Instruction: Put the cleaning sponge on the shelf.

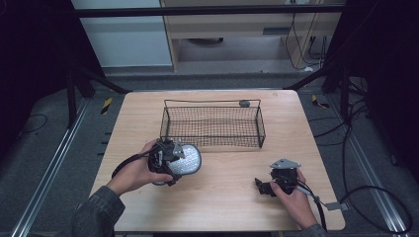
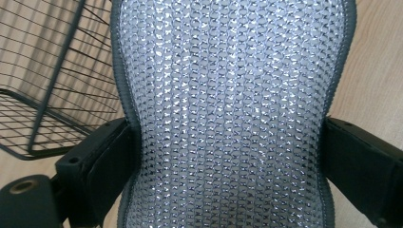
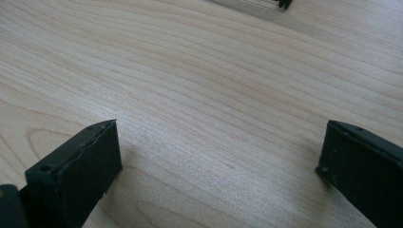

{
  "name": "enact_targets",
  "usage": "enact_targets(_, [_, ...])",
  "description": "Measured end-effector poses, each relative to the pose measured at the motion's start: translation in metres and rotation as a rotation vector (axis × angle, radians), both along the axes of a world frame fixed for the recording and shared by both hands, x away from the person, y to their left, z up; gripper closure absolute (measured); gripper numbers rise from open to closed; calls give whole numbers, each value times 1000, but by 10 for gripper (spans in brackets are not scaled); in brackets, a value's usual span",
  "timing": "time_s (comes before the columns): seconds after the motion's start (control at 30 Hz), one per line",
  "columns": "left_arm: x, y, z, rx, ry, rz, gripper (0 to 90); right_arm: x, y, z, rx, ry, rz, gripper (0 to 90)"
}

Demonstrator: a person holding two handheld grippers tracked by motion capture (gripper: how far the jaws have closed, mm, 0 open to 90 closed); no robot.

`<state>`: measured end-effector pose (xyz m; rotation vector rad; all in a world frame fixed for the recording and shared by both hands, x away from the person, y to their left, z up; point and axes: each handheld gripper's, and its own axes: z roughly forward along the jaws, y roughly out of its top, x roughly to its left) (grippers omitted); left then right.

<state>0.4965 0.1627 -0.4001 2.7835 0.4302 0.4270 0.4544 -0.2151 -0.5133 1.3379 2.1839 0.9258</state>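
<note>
Centrally, wooden table (image 1: 222, 197) bare at lower middle; my left gripper (image 1: 170, 157) clamps the mesh pad (image 1: 188, 160) beside the wire basket (image 1: 212, 126); right gripper (image 1: 264, 186) gapes empty.

Wire basket (image 1: 212, 126) blocks 12 o'clock, just beyond the mesh pad (image 1: 185, 160); bare counter (image 1: 232, 173) open from 3 to 6 o'clock.

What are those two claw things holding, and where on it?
The left gripper holds a silvery mesh pad across its narrow waist, one of the fingers on each edge. The right gripper is open over bare table, holding nothing.
</note>
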Motion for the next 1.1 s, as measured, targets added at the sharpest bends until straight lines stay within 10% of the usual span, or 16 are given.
enact_targets(0.57, [22, -8, 30, -40, -31, -40, 67, 0, 0, 0, 0, 0, 0, 4])
enact_targets(1.1, [25, -8, 53, -20, -142, 2, 67, 0, 0, 0, -1, -1, 3, 6])
